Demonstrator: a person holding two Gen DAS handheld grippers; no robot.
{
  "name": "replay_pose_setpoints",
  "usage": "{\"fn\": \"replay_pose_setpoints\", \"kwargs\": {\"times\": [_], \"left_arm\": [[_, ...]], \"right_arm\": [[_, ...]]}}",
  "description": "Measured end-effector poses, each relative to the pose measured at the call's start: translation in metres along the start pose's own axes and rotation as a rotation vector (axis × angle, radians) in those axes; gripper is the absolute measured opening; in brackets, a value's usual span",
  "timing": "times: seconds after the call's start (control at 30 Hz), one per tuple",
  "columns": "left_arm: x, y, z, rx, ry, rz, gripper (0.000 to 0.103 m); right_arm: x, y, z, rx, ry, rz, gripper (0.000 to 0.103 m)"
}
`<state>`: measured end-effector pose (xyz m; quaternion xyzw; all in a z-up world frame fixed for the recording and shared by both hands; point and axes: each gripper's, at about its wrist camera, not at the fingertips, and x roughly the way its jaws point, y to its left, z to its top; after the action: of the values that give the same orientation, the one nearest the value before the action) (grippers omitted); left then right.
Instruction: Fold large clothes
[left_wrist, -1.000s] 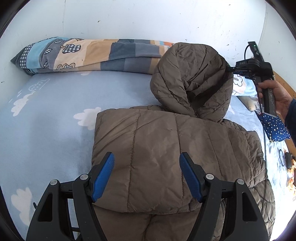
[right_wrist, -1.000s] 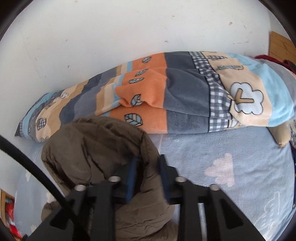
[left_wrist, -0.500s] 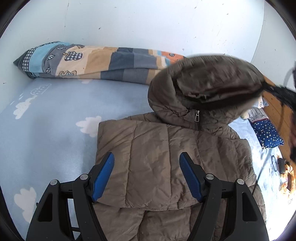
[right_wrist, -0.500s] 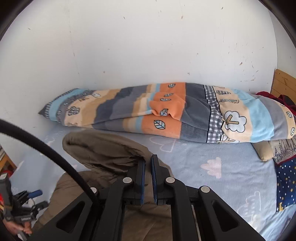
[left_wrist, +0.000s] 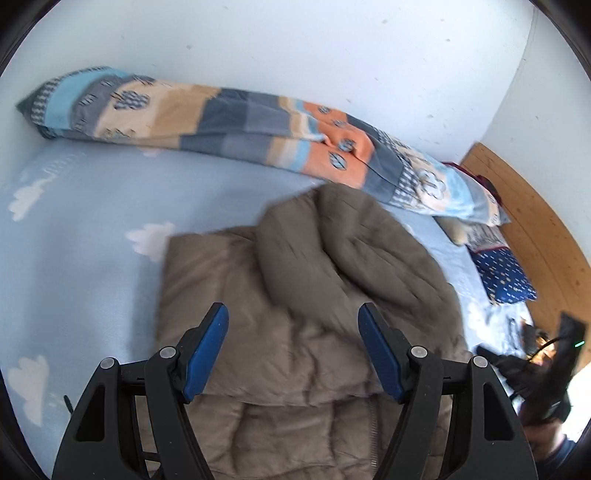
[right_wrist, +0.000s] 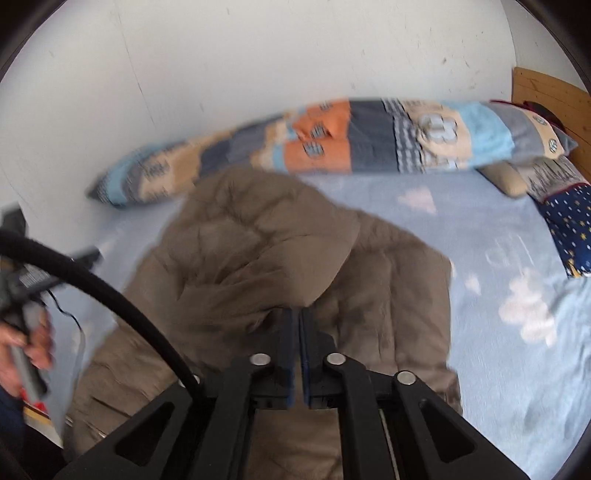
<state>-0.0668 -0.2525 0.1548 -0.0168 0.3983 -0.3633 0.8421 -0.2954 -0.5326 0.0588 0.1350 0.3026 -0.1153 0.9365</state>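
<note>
Hood (left_wrist: 354, 243) now flipped down onto the puffer jacket (right_wrist: 388, 295); our right gripper (right_wrist: 297, 332) pinches its edge, left gripper (left_wrist: 291, 343) spread wide; final folds remain.

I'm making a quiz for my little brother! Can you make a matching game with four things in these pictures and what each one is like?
Things:
1. jacket
2. left gripper
3. right gripper
4. striped blanket

Descriptions:
A. open, above the jacket
B. brown and puffy, on the blue cloud sheet
C. rolled up along the white wall
D. shut, at the hood

Pairs: 1-B, 2-A, 3-D, 4-C
</note>
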Motion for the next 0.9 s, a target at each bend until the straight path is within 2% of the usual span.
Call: {"fn": "replay_pose_setpoints", "kwargs": {"times": [0.1, 0.17, 0.23, 0.27, 0.3, 0.37, 0.4, 0.47, 0.53, 0.63, 0.8, 0.87, 0.9], "left_arm": [[0.013, -0.012, -0.004, 0.013, 0.024, -0.007, 0.072], [0.019, -0.017, -0.007, 0.016, 0.032, -0.002, 0.072], [0.024, -0.020, -0.010, 0.019, 0.039, 0.004, 0.072], [0.026, -0.020, -0.011, 0.020, 0.038, 0.010, 0.072], [0.028, -0.020, -0.011, 0.021, 0.038, 0.016, 0.072], [0.033, -0.018, -0.009, 0.009, 0.038, 0.021, 0.072], [0.035, -0.016, -0.008, -0.006, 0.037, 0.019, 0.072], [0.040, -0.012, -0.007, -0.034, 0.049, 0.007, 0.072], [0.045, -0.009, -0.005, -0.065, 0.068, -0.028, 0.072], [0.049, -0.003, 0.001, -0.107, 0.073, -0.050, 0.072], [0.075, 0.011, 0.013, -0.259, 0.121, -0.085, 0.072], [0.087, 0.016, 0.014, -0.322, 0.141, -0.111, 0.072], [0.095, 0.019, 0.014, -0.355, 0.152, -0.122, 0.072]], "right_arm": [[0.022, 0.005, -0.013, -0.023, 0.082, -0.074, 0.002], [0.027, -0.002, -0.015, 0.006, 0.106, -0.075, 0.002], [0.015, -0.011, -0.006, 0.084, 0.060, -0.020, 0.004], [0.008, -0.016, -0.004, 0.140, 0.037, 0.029, 0.004], [0.003, -0.023, 0.002, 0.217, 0.004, 0.115, 0.006], [0.008, -0.027, 0.006, 0.325, -0.020, 0.250, 0.029], [0.016, -0.027, 0.008, 0.372, -0.010, 0.292, 0.048], [0.035, -0.022, 0.011, 0.453, 0.005, 0.347, 0.051], [0.047, -0.022, 0.015, 0.545, 0.030, 0.361, 0.052], [0.057, -0.027, 0.016, 0.652, 0.053, 0.294, 0.054], [0.074, -0.046, 0.016, 0.744, 0.031, 0.320, 0.054], [0.086, -0.051, 0.015, 0.744, 0.052, 0.339, 0.033], [0.089, -0.054, 0.014, 0.753, 0.056, 0.372, 0.012]]}}
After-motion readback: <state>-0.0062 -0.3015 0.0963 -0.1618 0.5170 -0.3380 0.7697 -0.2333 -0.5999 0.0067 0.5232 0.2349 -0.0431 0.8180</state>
